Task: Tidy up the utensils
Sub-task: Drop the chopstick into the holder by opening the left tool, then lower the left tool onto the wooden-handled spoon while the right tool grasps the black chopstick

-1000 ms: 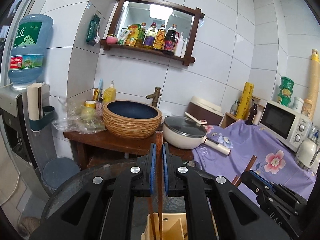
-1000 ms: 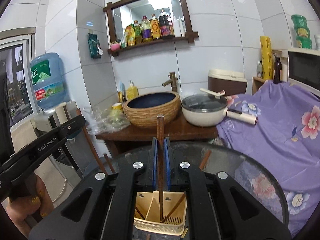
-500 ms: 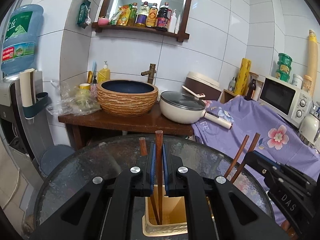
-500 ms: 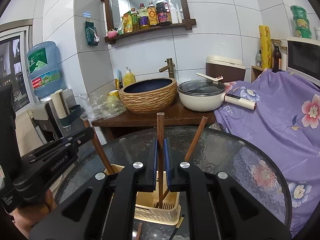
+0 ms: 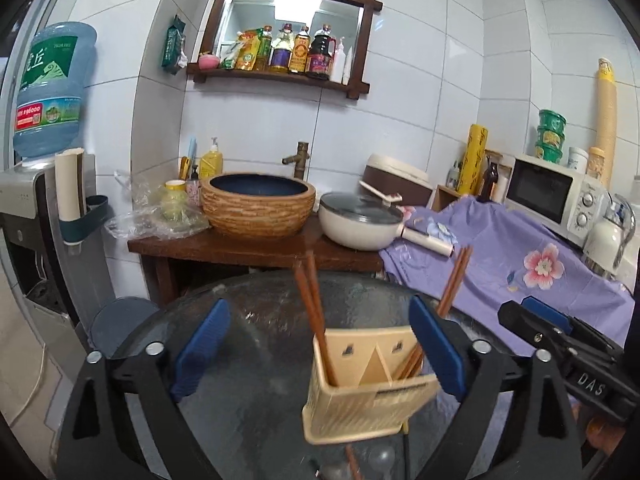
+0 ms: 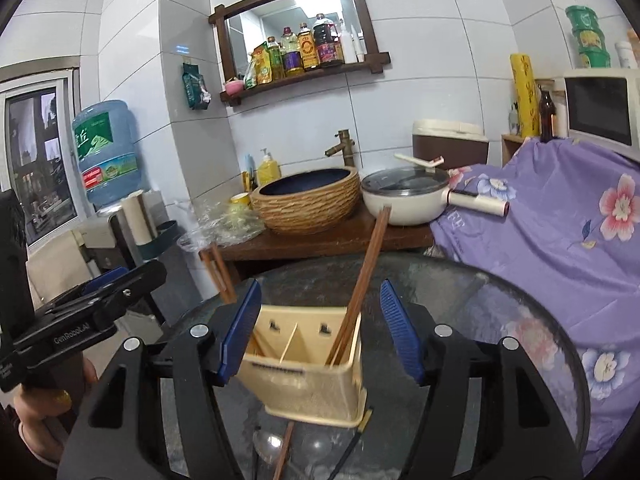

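A beige utensil holder (image 5: pixel 368 388) (image 6: pixel 304 372) stands on the round glass table. Brown chopsticks (image 5: pixel 310 308) lean in its left compartment and another pair (image 5: pixel 454 280) in its right. My left gripper (image 5: pixel 320 342) is opening, its blue pads wide apart and touching nothing, with the holder just beyond them. My right gripper (image 6: pixel 320 332) is also opening, and the holder and the right pair of chopsticks (image 6: pixel 366 272) stand free between its pads. Each gripper shows in the other's view: the right gripper (image 5: pixel 560 344), and the left gripper (image 6: pixel 80 308) held by a hand (image 6: pixel 40 412).
The glass table (image 5: pixel 240 408) carries a loose chopstick (image 6: pixel 284 454) and a black stick (image 6: pixel 352 440) in front of the holder. Behind it is a wooden stand with a woven basin (image 5: pixel 258 208) and a white pan (image 5: pixel 360 224). A purple flowered cloth (image 6: pixel 560 240) lies to the right.
Both grippers came down toward the holder and opened. Each let go of the chopstick it was shut on, and the chopsticks now lean in the holder's compartments.
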{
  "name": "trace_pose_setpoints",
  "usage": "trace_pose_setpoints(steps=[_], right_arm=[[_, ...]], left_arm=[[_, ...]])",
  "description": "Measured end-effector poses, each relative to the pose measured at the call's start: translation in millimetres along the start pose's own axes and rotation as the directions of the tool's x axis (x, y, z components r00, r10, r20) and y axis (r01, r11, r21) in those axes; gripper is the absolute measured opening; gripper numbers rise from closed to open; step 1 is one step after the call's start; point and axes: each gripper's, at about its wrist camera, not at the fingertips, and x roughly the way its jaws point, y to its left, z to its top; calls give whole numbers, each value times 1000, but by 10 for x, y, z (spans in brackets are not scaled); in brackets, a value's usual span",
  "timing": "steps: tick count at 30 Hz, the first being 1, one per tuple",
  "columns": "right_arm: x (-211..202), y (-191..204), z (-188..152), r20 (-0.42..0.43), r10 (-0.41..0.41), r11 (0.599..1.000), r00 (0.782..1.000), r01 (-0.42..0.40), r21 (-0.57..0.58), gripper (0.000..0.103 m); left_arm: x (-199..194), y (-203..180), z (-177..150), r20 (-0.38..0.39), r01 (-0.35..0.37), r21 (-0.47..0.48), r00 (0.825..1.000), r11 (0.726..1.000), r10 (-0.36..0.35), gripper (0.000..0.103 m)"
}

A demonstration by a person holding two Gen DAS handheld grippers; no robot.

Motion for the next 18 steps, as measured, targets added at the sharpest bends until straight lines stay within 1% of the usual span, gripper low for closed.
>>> trace_pose_setpoints(steps=[3, 6, 10, 14, 18], right_arm=[[-98, -14, -266, -40, 27, 1000, 999, -27, 13, 65], [-158, -18, -552, -93, 35, 999, 995, -34, 9, 66], [-192, 2, -879, -158, 19, 1000, 987, -22, -15, 66], [-199, -29, -1121, -217, 27, 1000, 976, -27, 6, 66], [-178, -41, -1308, -261, 27, 1000, 965, -24, 15, 66]], left_arm=[[-110, 121, -268, -69, 5, -3, 998, 1000, -5, 96], [-161, 217, -513, -115, -2, -19, 993, 1000, -1, 96], [-154, 287, -911, -232, 6, -10, 973, 1000, -8, 96], [-167, 334, -1186, -279, -10, -15, 960, 1000, 6, 96], [-146, 365, -1419, -334, -13, -29, 943, 999, 2, 96]])
